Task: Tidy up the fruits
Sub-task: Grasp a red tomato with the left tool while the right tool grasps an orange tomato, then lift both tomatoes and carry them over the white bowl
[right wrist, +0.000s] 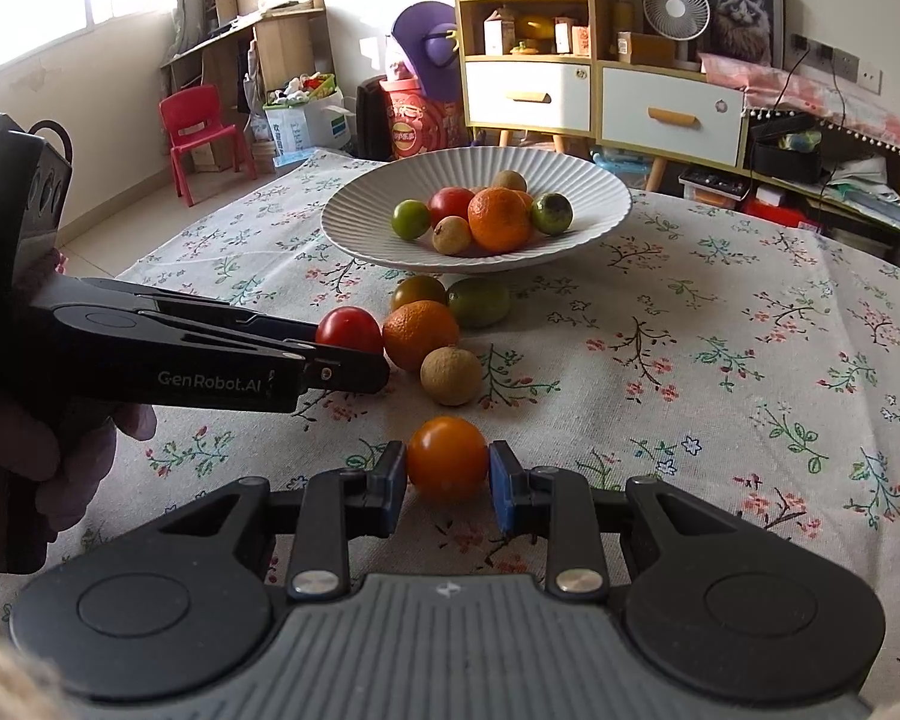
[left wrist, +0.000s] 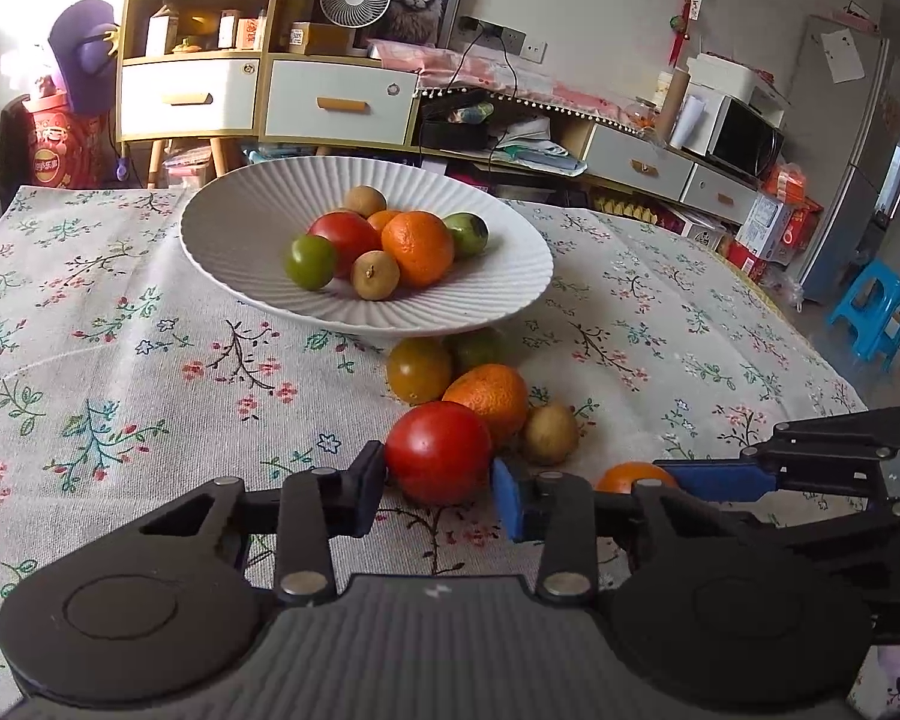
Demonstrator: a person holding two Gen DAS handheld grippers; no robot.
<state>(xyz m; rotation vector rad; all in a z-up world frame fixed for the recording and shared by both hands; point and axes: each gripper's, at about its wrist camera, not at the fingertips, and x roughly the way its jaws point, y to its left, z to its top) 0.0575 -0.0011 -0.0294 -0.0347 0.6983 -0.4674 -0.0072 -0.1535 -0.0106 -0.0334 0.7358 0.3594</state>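
Observation:
A white ribbed bowl (left wrist: 240,222) (right wrist: 360,210) holds several fruits: a red tomato, an orange, green fruits and longans. In front of it on the floral cloth lie a yellow-green fruit (left wrist: 419,369), a green fruit (right wrist: 479,301), an orange (left wrist: 489,399) (right wrist: 420,333) and a longan (left wrist: 550,433) (right wrist: 450,375). My left gripper (left wrist: 438,483) (right wrist: 354,360) has its pads touching both sides of a red tomato (left wrist: 438,453) (right wrist: 349,330) that rests on the cloth. My right gripper (right wrist: 447,480) (left wrist: 690,480) is shut on a small orange tomato (right wrist: 447,456) (left wrist: 633,476) at cloth level.
The table (right wrist: 750,360) wears a floral cloth. Behind it stand a yellow shelf unit with drawers (left wrist: 210,90), a low cabinet with a microwave (left wrist: 744,135), a blue stool (left wrist: 876,312) and a red chair (right wrist: 201,132).

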